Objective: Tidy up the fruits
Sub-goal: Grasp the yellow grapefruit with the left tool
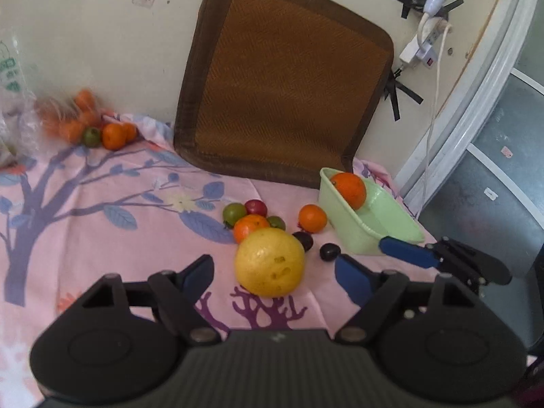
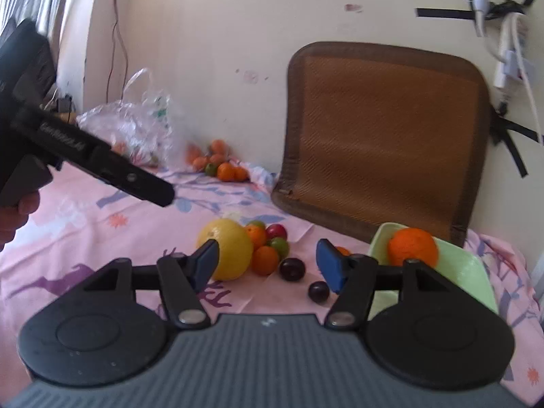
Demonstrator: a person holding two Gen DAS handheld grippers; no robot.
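While both tools sit low over the pink floral sheet point(image 1: 102, 183), nothing is gripped yet. Left hand-held gripper point(image 1: 273, 277): jaws wide, empty, the big yellow citrus point(image 1: 269, 267) framed between its blue pads but not touched. Right hand-held gripper point(image 2: 267, 265): jaws partly apart, empty, looking over two dark plums point(image 2: 291, 269) lying on the sheet just ahead.

Fruit positions: one large orange point(image 1: 349, 188) already in the pale green basket point(image 1: 370, 238) on the right. Loose cluster beside the yellow citrus — small oranges point(image 1: 312, 217), green and red plums. A second heap of oranges point(image 1: 114, 135) far left by the wall, next to a plastic bag point(image 2: 136, 125).

Judgement on the step: left tool appears lined up for the yellow citrus. Fruit is wide and round; pads should meet it at its widest line, level, centred, or it will squirt forward into the cluster. Close gently. Lift clear before swinging toward the basket, where the right tool's finger is near the rim.
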